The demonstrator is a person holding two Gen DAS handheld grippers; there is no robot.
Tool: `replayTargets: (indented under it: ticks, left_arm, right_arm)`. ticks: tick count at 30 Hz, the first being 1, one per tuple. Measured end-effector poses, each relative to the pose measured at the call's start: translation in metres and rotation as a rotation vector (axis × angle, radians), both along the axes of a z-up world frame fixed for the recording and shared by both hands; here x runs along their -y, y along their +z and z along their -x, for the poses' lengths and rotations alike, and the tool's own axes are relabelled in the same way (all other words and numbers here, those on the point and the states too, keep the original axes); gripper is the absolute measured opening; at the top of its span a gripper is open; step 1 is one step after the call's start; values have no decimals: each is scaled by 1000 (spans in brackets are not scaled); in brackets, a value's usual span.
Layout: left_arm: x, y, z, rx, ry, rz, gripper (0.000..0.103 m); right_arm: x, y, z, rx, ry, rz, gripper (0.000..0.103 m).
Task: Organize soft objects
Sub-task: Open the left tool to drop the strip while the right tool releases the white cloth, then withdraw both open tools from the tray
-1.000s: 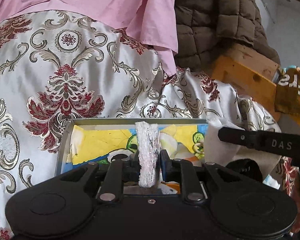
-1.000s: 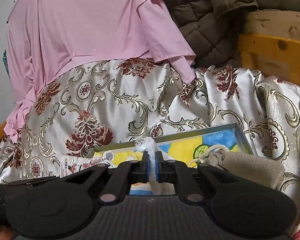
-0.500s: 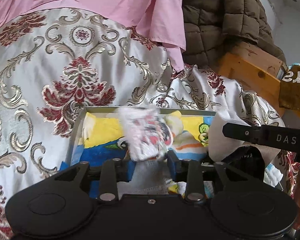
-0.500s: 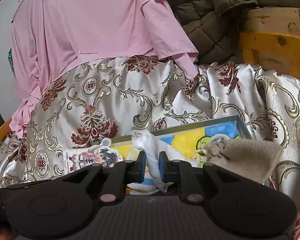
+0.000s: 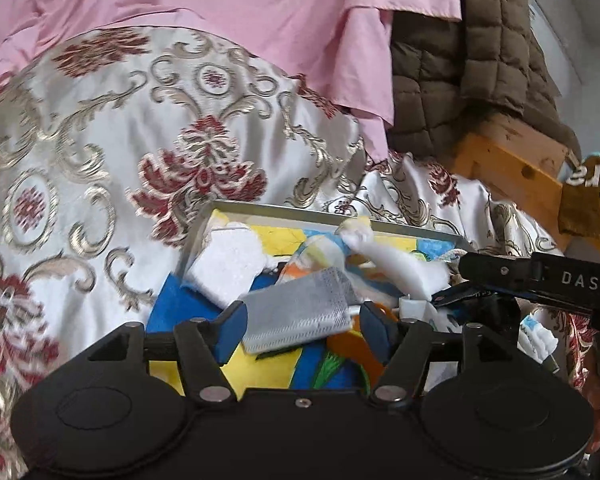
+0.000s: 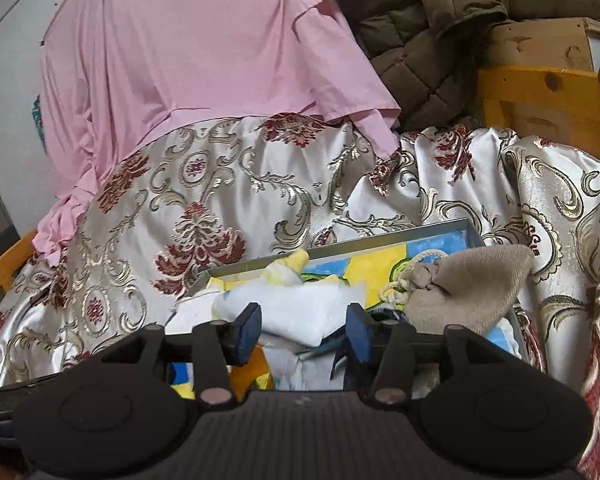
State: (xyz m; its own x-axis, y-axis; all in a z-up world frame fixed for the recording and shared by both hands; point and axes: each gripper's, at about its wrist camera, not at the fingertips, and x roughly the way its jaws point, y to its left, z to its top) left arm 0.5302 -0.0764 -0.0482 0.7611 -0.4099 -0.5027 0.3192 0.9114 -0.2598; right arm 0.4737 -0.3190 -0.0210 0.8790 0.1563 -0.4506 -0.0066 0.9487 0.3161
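Nearest us, our left gripper [image 5: 298,322] gapes wide and holds nothing; the flat grey-and-white knitted cloth [image 5: 298,314] lies loose between its jaws. Our right gripper [image 6: 302,332] is just as wide and empty over a white folded cloth [image 6: 296,310]. Both lie in the shallow metal tray with a bright painted floor [image 6: 340,246], a beige drawstring pouch [image 6: 466,290] at three o'clock. They look light and limp — best pinched at a folded edge. The pile's underside is hidden — motion blur smears the far brocade cover [image 5: 100,152].
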Motion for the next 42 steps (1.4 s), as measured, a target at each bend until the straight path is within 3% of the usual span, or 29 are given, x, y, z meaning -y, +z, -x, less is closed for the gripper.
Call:
replayTargets:
  ticks: [11, 15, 17, 29, 42]
  left_arm:
    - [-17, 15, 54, 89, 65, -7, 83]
    - [-21, 23, 67, 98, 79, 3, 84]
    - [-22, 25, 74, 108, 90, 10, 91]
    - [-29, 42, 127, 151, 140, 31, 100]
    - [-37, 75, 224, 195, 209, 22, 102]
  right_arm:
    - [-16, 11, 55, 69, 30, 47, 79]
    - [-22, 19, 74, 99, 45, 102, 87]
    - [-25, 22, 82, 109, 55, 127, 91]
    - [-27, 36, 132, 148, 62, 149, 102]
    - [-42, 63, 226, 188, 73, 208, 103]
